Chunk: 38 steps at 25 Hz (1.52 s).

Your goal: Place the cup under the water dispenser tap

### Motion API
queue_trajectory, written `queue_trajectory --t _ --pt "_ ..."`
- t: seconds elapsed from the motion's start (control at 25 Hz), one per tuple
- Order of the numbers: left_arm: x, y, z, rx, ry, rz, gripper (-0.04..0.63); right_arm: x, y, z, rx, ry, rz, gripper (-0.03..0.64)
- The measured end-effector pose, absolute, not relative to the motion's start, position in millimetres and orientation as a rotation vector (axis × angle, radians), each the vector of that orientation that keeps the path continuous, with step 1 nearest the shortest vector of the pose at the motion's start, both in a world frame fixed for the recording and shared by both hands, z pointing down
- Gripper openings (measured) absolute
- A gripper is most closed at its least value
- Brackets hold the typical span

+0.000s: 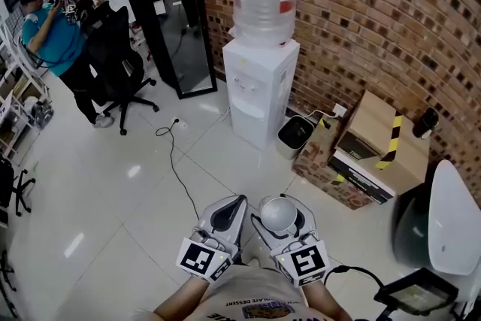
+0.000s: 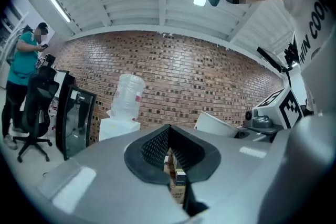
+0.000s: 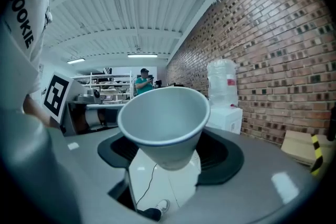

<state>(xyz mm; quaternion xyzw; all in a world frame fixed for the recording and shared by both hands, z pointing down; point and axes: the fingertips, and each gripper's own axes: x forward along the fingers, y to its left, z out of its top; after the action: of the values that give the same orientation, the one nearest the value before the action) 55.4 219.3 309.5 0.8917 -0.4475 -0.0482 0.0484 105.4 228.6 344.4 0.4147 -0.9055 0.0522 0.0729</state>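
Brick wall (image 1: 361,11) ahead, water dispenser (image 1: 259,86) against it, well away. My right gripper (image 1: 279,208) holds the cup (image 3: 164,123) between wide-set jaws, near my chest. My left gripper (image 1: 228,213) is closed, empty.

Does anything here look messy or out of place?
Nothing spilled or broken. A loose black cable snakes across the floor left of the water dispenser, and the cardboard boxes to its right sit askew.
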Motion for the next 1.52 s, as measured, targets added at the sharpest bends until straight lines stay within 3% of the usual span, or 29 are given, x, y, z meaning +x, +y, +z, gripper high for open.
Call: queue_trajectory --t 1.52 --pt "-51 -74 308 2.711 -1.201 -0.216 -0.013 -9 -56 340 1.275 -2.594 0.163 0.331"
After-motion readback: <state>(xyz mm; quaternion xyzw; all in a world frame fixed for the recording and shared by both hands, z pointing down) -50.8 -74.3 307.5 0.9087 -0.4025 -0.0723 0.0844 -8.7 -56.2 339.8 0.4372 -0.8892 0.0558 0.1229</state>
